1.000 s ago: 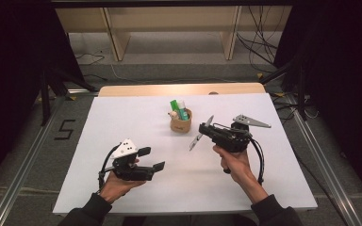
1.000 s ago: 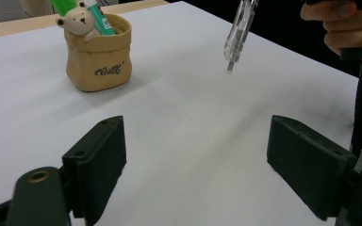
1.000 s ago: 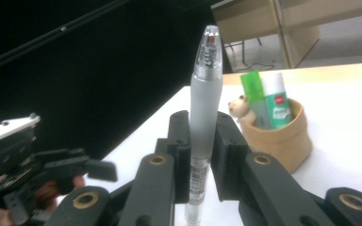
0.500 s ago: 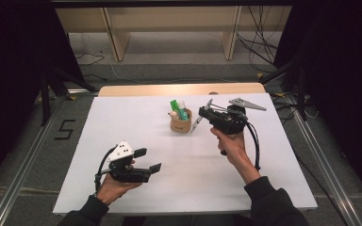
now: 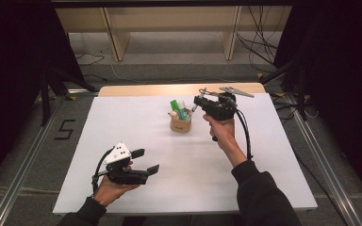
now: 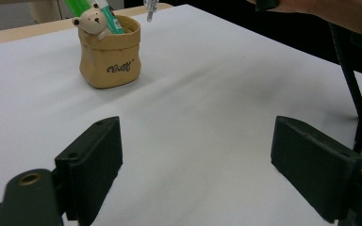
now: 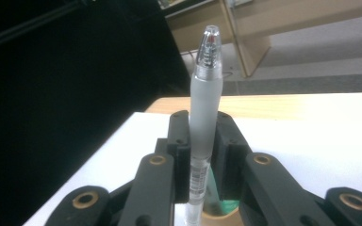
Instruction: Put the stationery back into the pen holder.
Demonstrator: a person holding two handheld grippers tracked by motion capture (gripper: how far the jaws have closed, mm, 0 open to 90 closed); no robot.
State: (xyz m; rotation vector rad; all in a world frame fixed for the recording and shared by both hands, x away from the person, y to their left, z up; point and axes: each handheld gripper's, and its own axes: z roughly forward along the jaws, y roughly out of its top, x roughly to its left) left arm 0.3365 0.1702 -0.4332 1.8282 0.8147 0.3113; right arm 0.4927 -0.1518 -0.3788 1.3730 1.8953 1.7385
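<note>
- At table centre, toward 12 o'clock: tan pouch-shaped holder (image 5: pixel 181 123) on the white table (image 5: pixel 122 117), bear figure on its rim, green markers (image 5: pixel 176 106) standing inside.
- Right gripper (image 5: pixel 199 101) held above the table at about 1 o'clock of the holder, jaws clamped on a frosted pen (image 7: pixel 205 108). In the right gripper view the pen runs upright between the jaws, clear cap end up, lower end above the holder's mouth.
- Left gripper (image 5: pixel 146 161) at 7 o'clock of the holder, well apart from it, low over the table; jaws spread wide, nothing between them.
- Left gripper view: pen tip (image 6: pixel 150 8) hangs just beside the holder's rim.
</note>
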